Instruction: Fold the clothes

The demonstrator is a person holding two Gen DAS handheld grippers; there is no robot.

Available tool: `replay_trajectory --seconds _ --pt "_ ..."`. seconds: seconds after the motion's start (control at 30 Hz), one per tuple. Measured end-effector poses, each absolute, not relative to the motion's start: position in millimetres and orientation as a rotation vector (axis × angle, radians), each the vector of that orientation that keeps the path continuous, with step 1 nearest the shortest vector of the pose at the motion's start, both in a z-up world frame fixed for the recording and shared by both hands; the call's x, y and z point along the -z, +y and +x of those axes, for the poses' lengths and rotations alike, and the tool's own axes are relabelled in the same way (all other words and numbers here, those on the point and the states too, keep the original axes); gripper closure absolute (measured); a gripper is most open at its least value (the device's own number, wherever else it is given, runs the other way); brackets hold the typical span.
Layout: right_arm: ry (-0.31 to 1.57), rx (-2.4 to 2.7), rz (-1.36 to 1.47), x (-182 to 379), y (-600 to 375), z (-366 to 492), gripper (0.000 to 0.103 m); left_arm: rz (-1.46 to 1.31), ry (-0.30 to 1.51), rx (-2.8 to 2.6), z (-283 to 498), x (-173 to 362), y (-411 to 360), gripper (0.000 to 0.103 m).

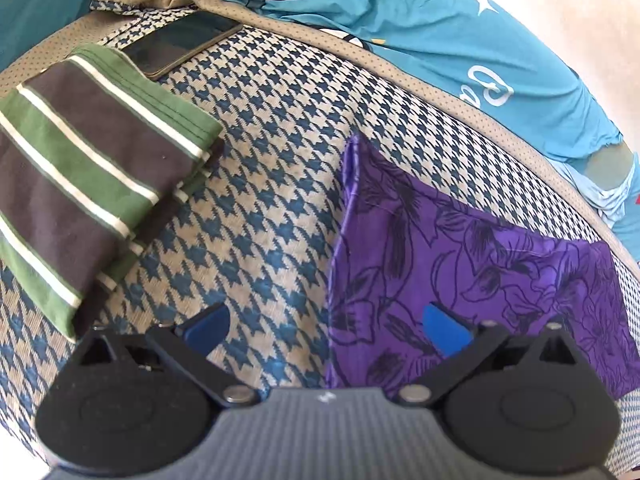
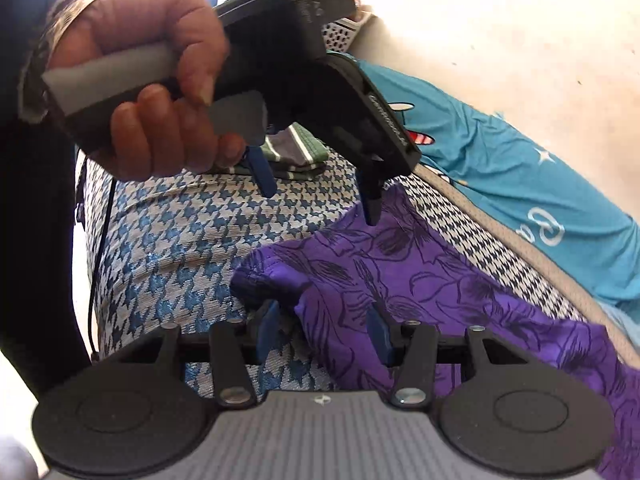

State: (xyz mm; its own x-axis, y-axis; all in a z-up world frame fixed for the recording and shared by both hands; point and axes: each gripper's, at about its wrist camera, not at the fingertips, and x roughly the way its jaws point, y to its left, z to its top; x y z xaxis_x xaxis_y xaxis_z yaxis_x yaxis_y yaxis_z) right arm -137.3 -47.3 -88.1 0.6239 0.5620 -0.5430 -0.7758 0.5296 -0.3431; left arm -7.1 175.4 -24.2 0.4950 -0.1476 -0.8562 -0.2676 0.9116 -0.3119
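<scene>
A purple floral cloth (image 1: 472,256) lies flat on the houndstooth cushion (image 1: 272,168). My left gripper (image 1: 324,326) hangs open just above the cloth's left edge, its right fingertip (image 1: 444,330) over the purple fabric. In the right wrist view the same cloth (image 2: 420,280) has a bunched near corner that sits between the wide-apart fingers of my open right gripper (image 2: 324,330). A hand (image 2: 160,92) holds the left gripper (image 2: 320,192) over the cloth's far end. A folded green, brown and white striped garment (image 1: 84,176) rests to the left.
A dark phone (image 1: 180,42) lies on the cushion behind the striped garment. A teal printed fabric (image 1: 460,40) spreads beyond the cushion's tan piped edge (image 1: 400,68). A white perforated basket (image 2: 340,34) and pale floor (image 2: 500,32) show farther back.
</scene>
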Motion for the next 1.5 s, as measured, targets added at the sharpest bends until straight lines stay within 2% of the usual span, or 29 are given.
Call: replay_trajectory --seconds 0.4,0.47,0.5,0.53,0.8,1.03,1.1,1.27,1.4,1.47,1.5 --pt "0.19 -0.917 -0.903 118 -15 -142 0.057 -0.498 1.087 -0.057 -2 32 187 0.0" --pt "0.181 -0.922 -0.904 120 -14 -141 0.072 -0.503 1.085 -0.053 0 32 186 0.0" --pt "0.177 -0.921 -0.906 120 -14 -141 0.084 -0.512 1.083 -0.044 1 32 186 0.0" --pt "0.169 -0.911 -0.903 120 -14 -140 0.09 -0.523 1.082 -0.032 3 32 186 0.0" --pt "0.251 -0.844 -0.499 66 -49 -114 0.092 -0.623 1.094 0.05 13 36 183 0.0" --pt "0.348 -0.852 -0.306 51 -68 -95 0.092 -0.695 1.102 0.075 32 46 175 0.001" --pt "0.351 -0.848 -0.292 50 -72 -95 0.092 -0.715 1.093 0.089 37 47 172 0.005" --pt "0.358 -0.838 -0.249 45 -79 -92 0.092 -0.778 1.108 0.136 50 55 162 0.03" --pt "0.347 -0.826 -0.236 41 -84 -92 0.092 -0.809 1.088 0.147 56 57 154 0.042" --pt "0.341 -0.82 -0.232 39 -87 -93 0.092 -0.827 1.081 0.132 58 60 153 0.059" --pt "0.338 -0.818 -0.23 38 -89 -94 0.092 -0.834 1.078 0.121 59 61 152 0.064"
